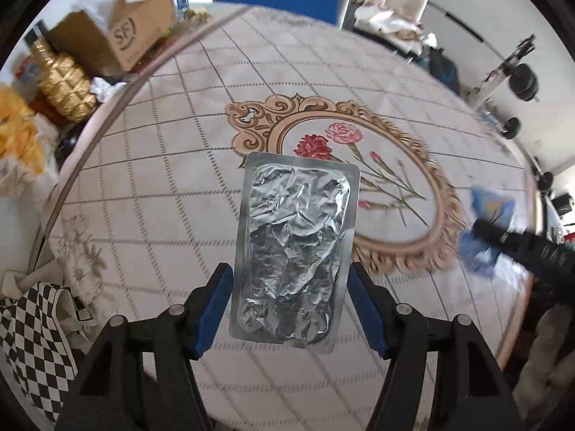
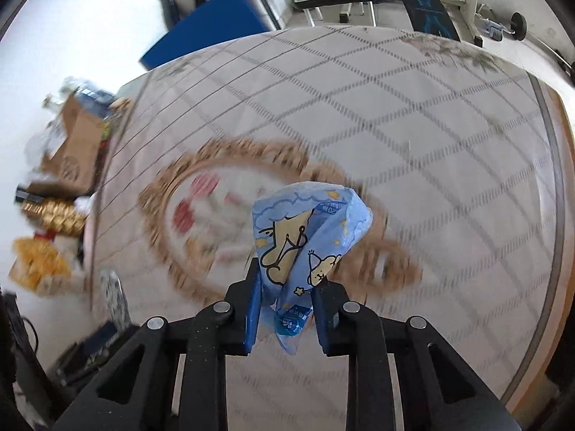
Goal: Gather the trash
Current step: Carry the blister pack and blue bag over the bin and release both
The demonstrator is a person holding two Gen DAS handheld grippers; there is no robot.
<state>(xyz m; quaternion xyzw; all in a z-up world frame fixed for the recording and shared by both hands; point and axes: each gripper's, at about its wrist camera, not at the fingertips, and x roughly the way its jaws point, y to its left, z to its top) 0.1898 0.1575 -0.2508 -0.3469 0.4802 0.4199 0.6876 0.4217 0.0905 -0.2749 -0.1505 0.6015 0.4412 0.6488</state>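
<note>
1. Above the patterned surface (image 1: 172,194), the left tool (image 1: 289,309) is gripping a silver foil blister pack (image 1: 294,251) by its long edges; both blue pads (image 1: 212,318) are pressing its sides, and the pack is sticking out forward, held clear over the floral medallion (image 1: 345,183).
2. Over the same surface (image 2: 431,151) in the right wrist view, the right tool (image 2: 285,309) is clenching a blue cartoon-print wrapper (image 2: 309,244); the wrapper is crumpled, bulging upward between the fingers (image 2: 251,309), its lower tip hanging just below them.
3. In the left wrist view the right tool (image 1: 524,248) is showing at the far right edge with the blue wrapper (image 1: 485,230) blurred around its tip, well apart from the foil pack.
4. Beside the surface's left edge, a cardboard box (image 1: 122,32), a gold textured bottle (image 1: 64,82), and yellow crumpled material (image 1: 18,133) are sitting in a pile.
5. A black-and-white checkered bag (image 1: 39,337) is lying at lower left, off the surface.
6. The right wrist view is showing heavy motion blur on the medallion (image 2: 215,222).
</note>
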